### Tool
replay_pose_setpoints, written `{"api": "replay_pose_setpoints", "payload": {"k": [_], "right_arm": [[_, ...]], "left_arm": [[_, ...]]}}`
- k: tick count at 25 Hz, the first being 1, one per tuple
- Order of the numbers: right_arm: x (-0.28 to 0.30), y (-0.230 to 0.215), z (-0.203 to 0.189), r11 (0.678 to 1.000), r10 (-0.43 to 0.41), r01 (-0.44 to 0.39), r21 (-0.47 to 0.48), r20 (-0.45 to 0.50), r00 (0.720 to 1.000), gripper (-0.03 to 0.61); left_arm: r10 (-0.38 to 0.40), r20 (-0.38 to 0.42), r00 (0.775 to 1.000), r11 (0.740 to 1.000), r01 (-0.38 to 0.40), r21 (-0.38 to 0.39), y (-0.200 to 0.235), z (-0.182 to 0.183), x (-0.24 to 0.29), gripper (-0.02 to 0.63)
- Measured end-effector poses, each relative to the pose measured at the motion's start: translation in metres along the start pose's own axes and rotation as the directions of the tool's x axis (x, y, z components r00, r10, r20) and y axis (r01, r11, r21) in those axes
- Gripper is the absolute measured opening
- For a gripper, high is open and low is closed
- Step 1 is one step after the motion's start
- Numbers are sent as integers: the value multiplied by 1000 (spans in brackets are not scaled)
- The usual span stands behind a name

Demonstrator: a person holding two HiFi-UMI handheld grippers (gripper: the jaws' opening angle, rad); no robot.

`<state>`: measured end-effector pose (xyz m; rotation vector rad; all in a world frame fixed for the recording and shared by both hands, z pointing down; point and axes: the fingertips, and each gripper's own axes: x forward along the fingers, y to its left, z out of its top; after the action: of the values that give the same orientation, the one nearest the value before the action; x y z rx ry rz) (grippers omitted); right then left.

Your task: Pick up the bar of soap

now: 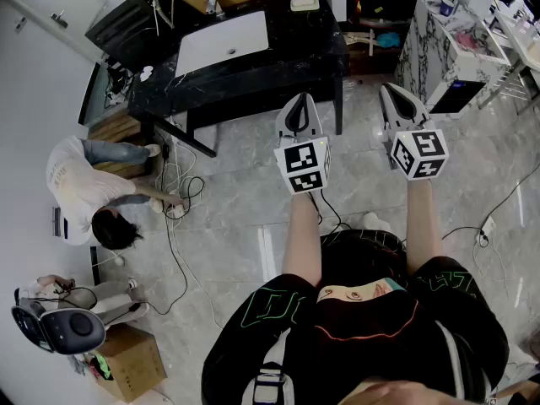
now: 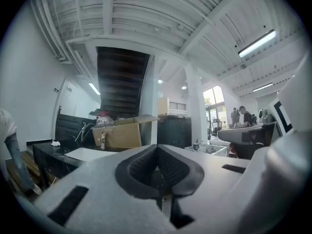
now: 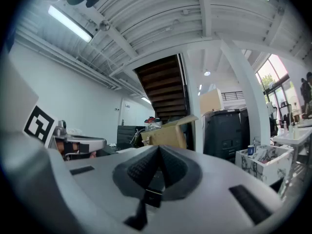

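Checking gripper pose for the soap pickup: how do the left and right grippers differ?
The left gripper points at the black table; the right gripper points at the floor beside the marble-patterned cabinet. The right gripper sits slightly further forward than the left gripper. Both are shut, empty and short of the table.

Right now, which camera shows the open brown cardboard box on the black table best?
The left gripper view: the open brown cardboard box stands side-on with front wall and flaps plain. The right gripper view shows it too, a little smaller. The head view catches it from above, cut off by the top edge.
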<state>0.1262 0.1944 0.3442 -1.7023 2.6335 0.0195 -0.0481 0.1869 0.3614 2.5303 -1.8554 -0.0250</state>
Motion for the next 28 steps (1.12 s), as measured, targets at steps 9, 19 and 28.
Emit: {"api": "replay_pose_setpoints", "payload": {"k": [9,19,28], "right_arm": [[2,-4,1,1000,-7,7,-1,7,1000,5],[12,1,-1,1000,-22,22,14,-21,1000,6],[19,13,4,999,11,-13,-40,-50,999,5]], "left_arm": [[12,2,1000,1000,-12,-13,6,-7,2,8],[37,9,999,999,-36,-38,22,-7,-4,8],[59,27,998,995,-57,-79,37,-3,-5,8]]}}
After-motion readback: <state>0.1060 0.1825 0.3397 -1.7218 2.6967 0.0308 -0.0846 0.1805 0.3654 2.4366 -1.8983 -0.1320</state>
